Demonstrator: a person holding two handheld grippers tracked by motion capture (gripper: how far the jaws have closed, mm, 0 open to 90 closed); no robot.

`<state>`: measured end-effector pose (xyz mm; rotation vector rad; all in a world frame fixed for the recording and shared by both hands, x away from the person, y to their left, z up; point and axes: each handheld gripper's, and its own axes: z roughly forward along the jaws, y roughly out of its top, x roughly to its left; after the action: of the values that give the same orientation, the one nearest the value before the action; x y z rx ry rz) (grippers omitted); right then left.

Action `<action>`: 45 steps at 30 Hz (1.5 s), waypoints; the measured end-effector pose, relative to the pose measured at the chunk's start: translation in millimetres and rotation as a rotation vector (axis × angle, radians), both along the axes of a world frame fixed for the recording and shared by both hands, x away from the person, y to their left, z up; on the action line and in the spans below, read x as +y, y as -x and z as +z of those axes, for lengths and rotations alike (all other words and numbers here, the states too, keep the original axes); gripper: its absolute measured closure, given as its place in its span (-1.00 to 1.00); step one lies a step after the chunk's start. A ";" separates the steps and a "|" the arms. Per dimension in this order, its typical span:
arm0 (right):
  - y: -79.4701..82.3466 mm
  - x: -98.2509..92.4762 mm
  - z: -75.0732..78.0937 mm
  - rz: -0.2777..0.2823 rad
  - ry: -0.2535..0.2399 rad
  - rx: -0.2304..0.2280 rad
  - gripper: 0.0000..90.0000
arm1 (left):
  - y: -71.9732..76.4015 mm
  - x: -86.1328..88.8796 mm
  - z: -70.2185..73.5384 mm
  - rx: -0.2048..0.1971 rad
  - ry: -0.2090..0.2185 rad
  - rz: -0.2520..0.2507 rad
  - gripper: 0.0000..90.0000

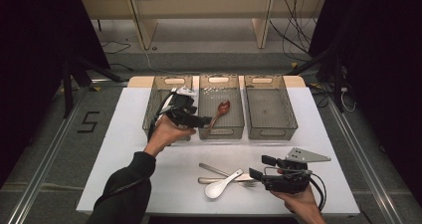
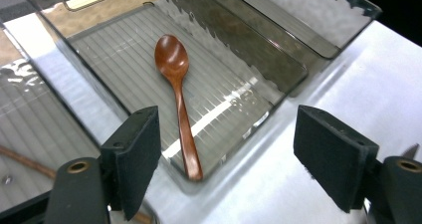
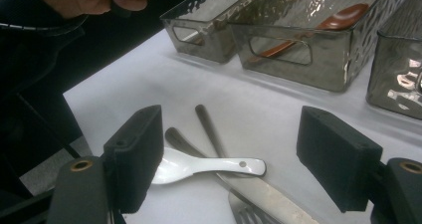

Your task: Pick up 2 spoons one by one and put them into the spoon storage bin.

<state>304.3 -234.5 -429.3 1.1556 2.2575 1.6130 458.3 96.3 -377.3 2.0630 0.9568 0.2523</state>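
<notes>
So far one piece is sorted: the left gripper [image 1: 203,120], jaws wide and empty, hangs over the brown wooden spoon [image 1: 221,109] lying in the middle bin [image 1: 221,132]. Rightward, the white spoon [image 1: 221,184] and metal cutlery [image 1: 213,170] lie unsorted before the wide-open, empty right gripper [image 1: 255,167].

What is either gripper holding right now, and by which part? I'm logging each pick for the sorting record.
Nothing. The left gripper is open above the brown spoon lying in the middle bin; the right gripper is open over the white spoon.

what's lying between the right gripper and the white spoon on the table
Nothing: in the right gripper view, bare white table lies between the open right gripper and the white spoon.
</notes>
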 end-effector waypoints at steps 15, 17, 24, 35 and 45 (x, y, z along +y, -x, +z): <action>-3.5 17.6 7.3 0.114 0.122 -0.029 -0.43 | 52.2 48.6 -21.3 -0.043 0.077 0.049 -0.53; -4.8 22.6 8.0 0.145 0.160 -0.028 -0.45 | 59.3 54.1 -23.9 -0.049 0.091 0.058 -0.54; -12.5 38.9 4.3 0.226 0.257 -0.023 -0.45 | 80.0 69.3 -28.9 -0.095 0.133 0.078 -0.56; -28.4 55.8 3.2 0.309 0.386 -0.021 -0.45 | 105.2 85.6 -49.8 -0.117 0.153 0.094 -0.57; -34.6 69.1 -2.6 0.378 0.513 -0.027 -0.43 | 120.5 93.3 -55.1 -0.150 0.152 0.100 -0.58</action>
<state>338.9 -165.4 -431.8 0.6033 2.7562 1.0140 337.8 189.6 -432.5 1.8338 0.9580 0.3708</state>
